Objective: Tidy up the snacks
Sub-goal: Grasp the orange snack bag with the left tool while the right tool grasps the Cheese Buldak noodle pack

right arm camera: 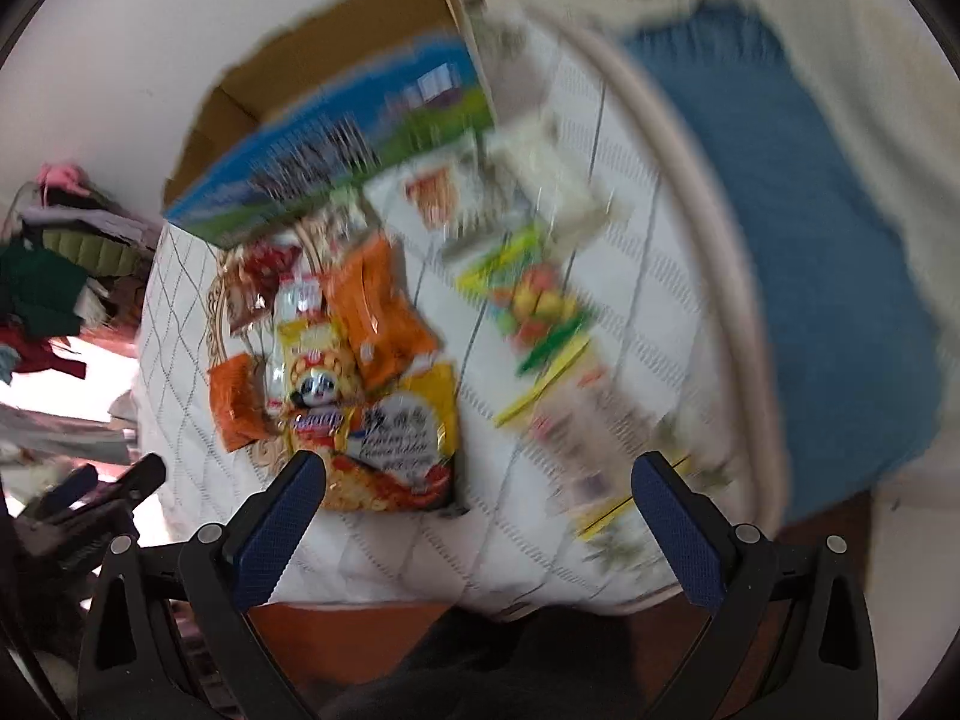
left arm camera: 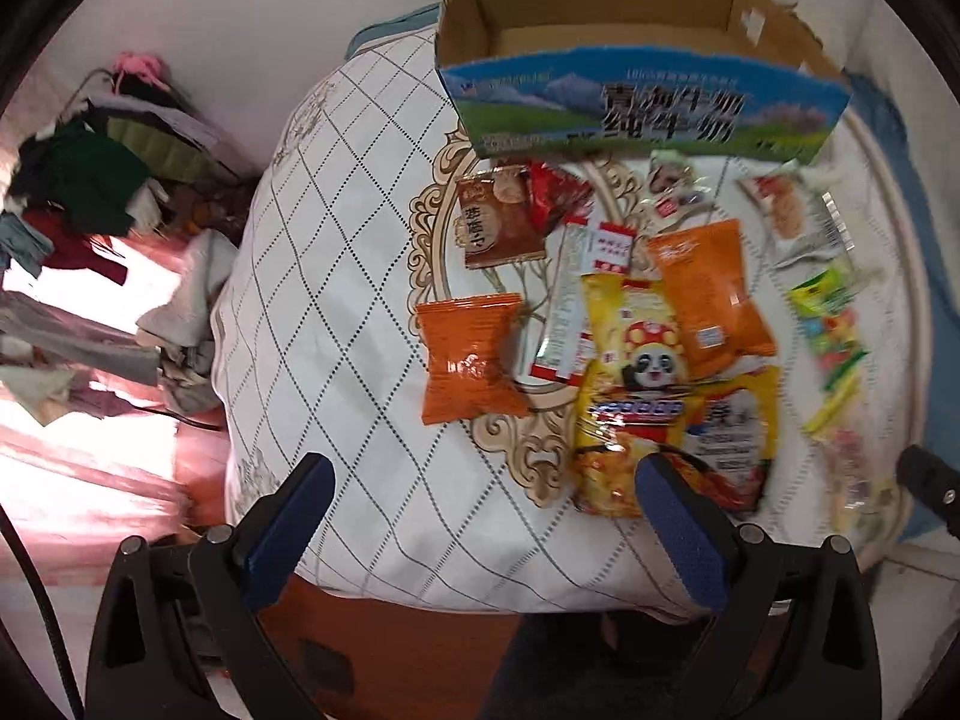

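Note:
Several snack packets lie on a white quilted mattress point(left arm camera: 336, 324): a small orange bag point(left arm camera: 471, 357), a brown biscuit pack point(left arm camera: 495, 222), a yellow panda bag point(left arm camera: 639, 384), a larger orange bag point(left arm camera: 714, 294) and a strip of colourful candy point(left arm camera: 834, 330). Behind them stands an open cardboard box point(left arm camera: 600, 18) with a blue and green printed front. My left gripper point(left arm camera: 486, 474) is open above the near edge, empty. My right gripper point(right arm camera: 480, 474) is open too, hovering near the yellow panda bag point(right arm camera: 318, 384) and the blurred candy strip point(right arm camera: 540, 312). The box point(right arm camera: 336, 144) appears tilted at upper left.
A heap of clothes point(left arm camera: 90, 180) lies on the floor to the left. Blue bedding point(right arm camera: 810, 210) sits right of the mattress. A white wall rises behind the box. Red-brown floor point(left arm camera: 384, 648) shows below the mattress edge. The right wrist view is motion-blurred.

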`<state>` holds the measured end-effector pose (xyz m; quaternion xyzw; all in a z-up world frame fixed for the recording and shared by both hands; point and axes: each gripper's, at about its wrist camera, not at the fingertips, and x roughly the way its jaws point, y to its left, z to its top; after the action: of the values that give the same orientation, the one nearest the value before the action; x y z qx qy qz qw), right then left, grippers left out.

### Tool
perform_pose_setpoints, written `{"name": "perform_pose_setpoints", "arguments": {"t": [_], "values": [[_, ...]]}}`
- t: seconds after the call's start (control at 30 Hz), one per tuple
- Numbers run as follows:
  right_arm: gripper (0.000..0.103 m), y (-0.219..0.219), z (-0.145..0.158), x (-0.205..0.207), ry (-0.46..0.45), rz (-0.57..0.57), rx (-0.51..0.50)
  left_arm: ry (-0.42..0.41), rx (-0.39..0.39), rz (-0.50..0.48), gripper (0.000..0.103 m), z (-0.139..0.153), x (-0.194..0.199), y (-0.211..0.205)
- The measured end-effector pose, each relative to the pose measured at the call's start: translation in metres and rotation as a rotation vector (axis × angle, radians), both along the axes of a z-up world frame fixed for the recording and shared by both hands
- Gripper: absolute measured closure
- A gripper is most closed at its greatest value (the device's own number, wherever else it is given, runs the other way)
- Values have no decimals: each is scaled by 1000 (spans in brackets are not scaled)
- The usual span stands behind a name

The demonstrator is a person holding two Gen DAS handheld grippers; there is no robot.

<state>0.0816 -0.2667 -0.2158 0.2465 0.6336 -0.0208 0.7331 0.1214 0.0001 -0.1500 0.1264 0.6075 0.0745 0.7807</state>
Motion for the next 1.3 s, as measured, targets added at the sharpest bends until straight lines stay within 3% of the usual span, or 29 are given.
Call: {"name": "perform_pose_setpoints", "arguments": {"t": [0.13,0.33,0.6,0.77,0.93,1.03,1.07,1.17,1.3], "values": [[0,13,-79,-5,173,-149,258,17,74,-20,0,-15,-1,3],[0,48,-138,-15,275,-356,423,10,177,-113,0,-30,8,19],[0,91,-171,-18,297,-666,477,-72,276,-318,0,-41,37,38],[0,107,-178,-3,293,-787,363,-65,265,-389,0,-52,61,51],[3,127,-169,19,301,-673,169,-7,145,-384,0,-54,81,58],[6,142,-145,37,270,-446,-25,62,21,-355,0,-59,94,55],[6,149,-138,44,261,-334,-104,91,-26,-339,0,-63,99,52],[8,163,-124,54,235,-147,-272,206,-172,-287,0,-83,113,41],[9,177,-114,64,190,-8,-381,383,-311,-202,1,-120,121,26]]}}
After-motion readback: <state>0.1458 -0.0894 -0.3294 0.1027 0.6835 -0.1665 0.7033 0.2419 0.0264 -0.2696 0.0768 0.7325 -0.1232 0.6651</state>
